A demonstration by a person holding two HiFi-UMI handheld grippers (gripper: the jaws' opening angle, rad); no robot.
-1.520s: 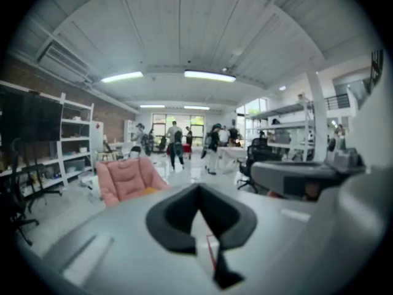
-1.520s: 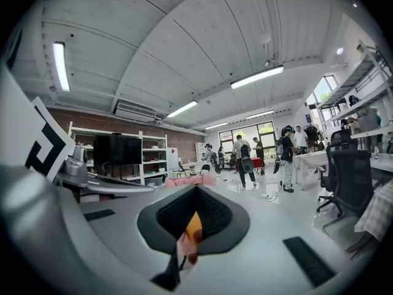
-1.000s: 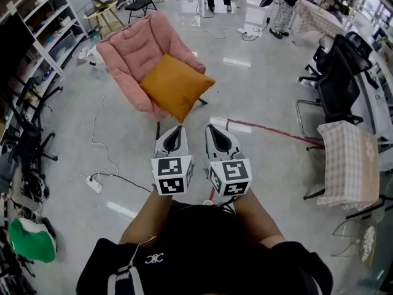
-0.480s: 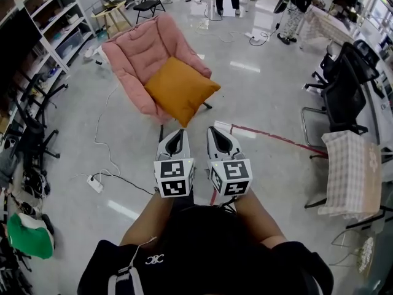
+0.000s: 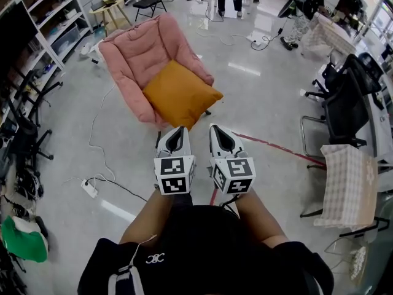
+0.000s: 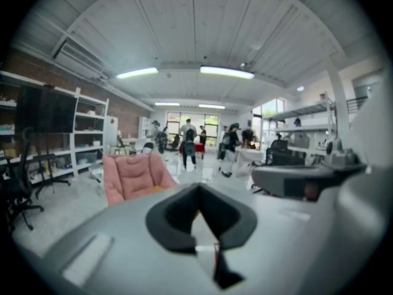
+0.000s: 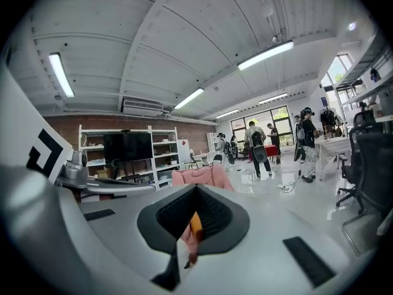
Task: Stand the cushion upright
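Left gripper (image 5: pixel 178 129) and right gripper (image 5: pixel 216 128) side by side, both empty, short of the mustard-orange square fabric cushion (image 5: pixel 182 94)
Each gripper's jaws pressed together, nothing between them; both point forward and slightly down. Cushion lies flat, one corner turned toward the grippers, just ahead of and below both tips, not touched. It rests on the seat of a pink padded lounge chair (image 5: pixel 138 48), whose back rises beyond the cushion. In the right gripper view a sliver of orange shows through the gap behind the closed tips. Left of the left gripper, on the grey floor (image 5: pixel 258 97): white power strip (image 5: pixel 89 188) with cable. Well to the right of the right gripper: black office chair (image 5: pixel 347 103), and a chair draped in checked cloth (image 5: pixel 345 178)
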